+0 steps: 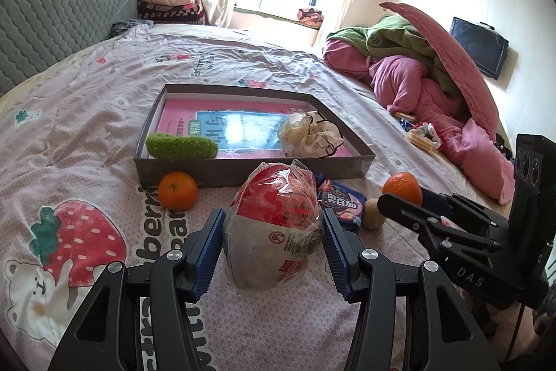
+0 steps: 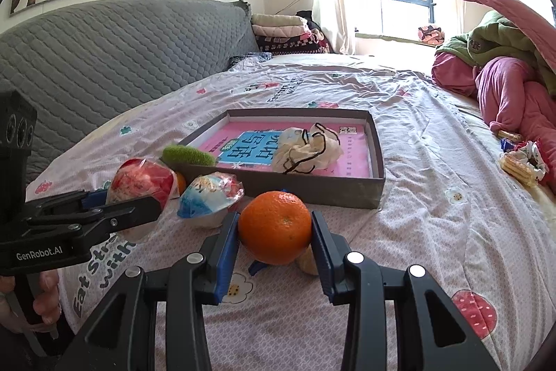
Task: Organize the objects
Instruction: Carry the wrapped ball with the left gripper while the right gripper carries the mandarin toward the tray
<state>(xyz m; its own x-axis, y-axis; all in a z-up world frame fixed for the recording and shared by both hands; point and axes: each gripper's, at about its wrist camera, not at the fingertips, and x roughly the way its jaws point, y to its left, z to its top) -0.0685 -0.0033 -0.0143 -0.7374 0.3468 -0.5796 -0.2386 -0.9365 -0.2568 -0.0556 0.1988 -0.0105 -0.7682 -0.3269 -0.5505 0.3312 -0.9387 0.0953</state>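
The shallow grey box (image 1: 243, 174) lies on the bedsheet (image 1: 87, 127), already holding a pink book (image 1: 243, 124), a green fuzzy roll (image 1: 180, 146) and a crumpled cream bag (image 1: 309, 134). Just in front of it, the left gripper (image 1: 272, 244) has its jaws partly open and pressed against the sides of a wrapped red-and-white snack (image 1: 274, 225), while the right gripper (image 2: 274, 247) is closed to a narrower gap on an orange (image 2: 274, 226). A second orange (image 1: 178, 191), a dark snack packet (image 1: 338, 200) and a blue-and-white wrapped snack (image 2: 208, 197) wait on the sheet near the box's front wall. This looks like the carrying step, both items gripped; next each must clear that wall and be released on a bare part of the book
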